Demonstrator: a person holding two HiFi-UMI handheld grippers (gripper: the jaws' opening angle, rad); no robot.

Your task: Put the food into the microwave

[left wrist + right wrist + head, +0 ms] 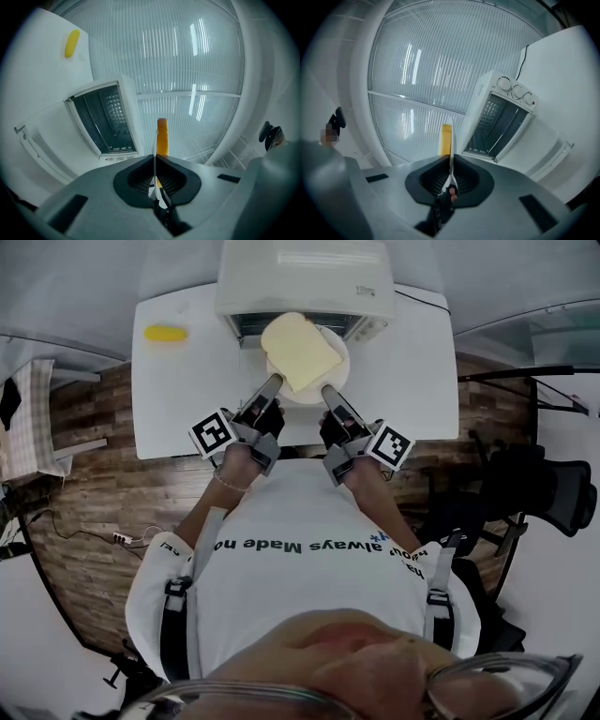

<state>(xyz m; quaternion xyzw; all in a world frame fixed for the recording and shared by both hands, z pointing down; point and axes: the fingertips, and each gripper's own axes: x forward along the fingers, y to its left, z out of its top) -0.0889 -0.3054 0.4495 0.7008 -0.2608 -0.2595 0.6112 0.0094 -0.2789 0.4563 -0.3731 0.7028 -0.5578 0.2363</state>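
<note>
A slice of pale yellow bread (pixel 300 351) lies on a white plate (pixel 338 360), held up just in front of the white oven (pixel 305 277), whose door is down and whose cavity (pixel 104 123) is open. My left gripper (pixel 272 382) is shut on the plate's left rim. My right gripper (pixel 329 391) is shut on its right rim. In the left gripper view the bread (pixel 162 135) shows edge-on above the shut jaws, as an orange strip. In the right gripper view the bread (pixel 446 138) stands left of the oven's dark cavity (pixel 497 124).
The oven stands at the back of a white table (pixel 169 399). A yellow object (pixel 165 334) lies on the table's far left and also shows in the left gripper view as the yellow object (pixel 71 43). The lowered oven door (pixel 546 145) juts toward me. Black chairs (pixel 548 488) stand on the right.
</note>
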